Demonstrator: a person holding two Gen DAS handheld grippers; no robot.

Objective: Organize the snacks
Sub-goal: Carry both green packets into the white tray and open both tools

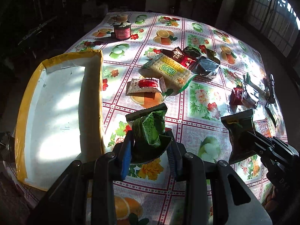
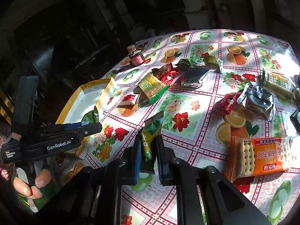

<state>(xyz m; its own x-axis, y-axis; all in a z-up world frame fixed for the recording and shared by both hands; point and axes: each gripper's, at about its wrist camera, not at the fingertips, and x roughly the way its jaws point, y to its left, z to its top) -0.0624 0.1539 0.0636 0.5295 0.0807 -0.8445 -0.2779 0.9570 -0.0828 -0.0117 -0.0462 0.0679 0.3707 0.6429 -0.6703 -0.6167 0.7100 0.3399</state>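
Note:
My left gripper is shut on a green snack packet and holds it above the table, just right of the yellow-rimmed white box. My right gripper is shut on a dark green and yellow snack packet; in the left wrist view that packet hangs at the right. In the right wrist view the left gripper sits over the box's right rim. Several loose snacks lie on the table: a green cracker pack, a red and white packet, an orange cracker pack.
The table has a fruit and flower patterned cloth. A small red-labelled jar stands at the far left end. Silver and red packets lie at the right, and a dark pile lies behind the green cracker pack.

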